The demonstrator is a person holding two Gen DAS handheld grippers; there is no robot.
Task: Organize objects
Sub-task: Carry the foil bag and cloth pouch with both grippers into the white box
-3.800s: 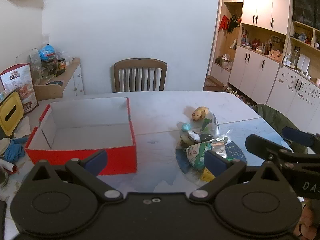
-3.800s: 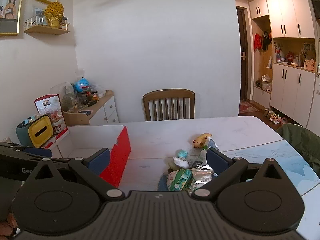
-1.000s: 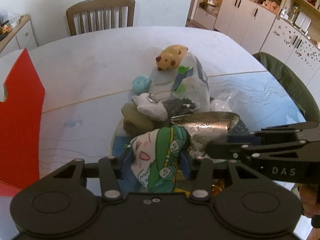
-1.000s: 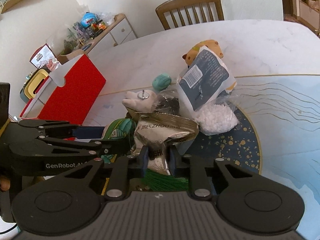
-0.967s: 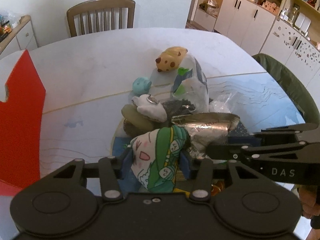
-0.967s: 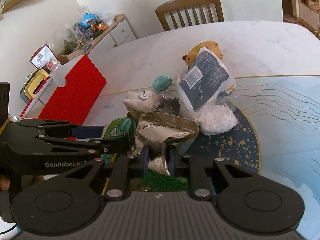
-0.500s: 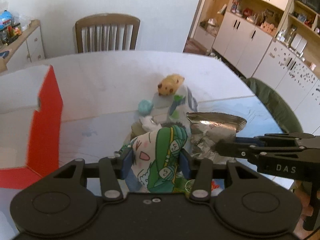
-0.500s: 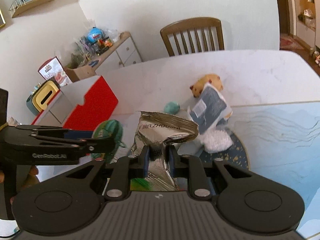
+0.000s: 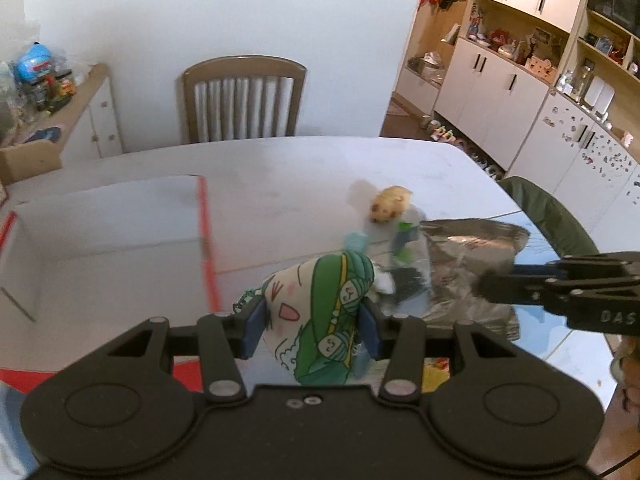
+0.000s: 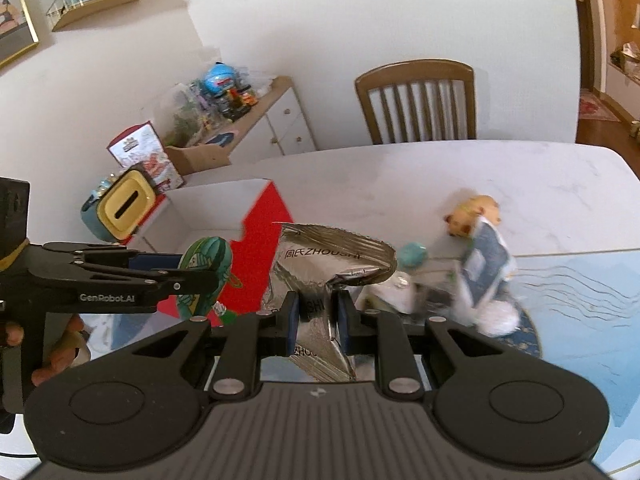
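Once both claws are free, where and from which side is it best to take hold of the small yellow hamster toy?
Take the hamster toy across its rounded body, coming from above and the far side: the far side shows bare table, while the blue-and-white packet leans against its near side.

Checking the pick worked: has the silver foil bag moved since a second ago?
Yes. The silver foil bag is up off the pile, toward the red box, clamped in the right gripper.

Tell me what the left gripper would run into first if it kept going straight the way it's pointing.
Probably bare table top. The left gripper, shut on the green cartoon packet, points between the red box and the pile; depth is unclear.
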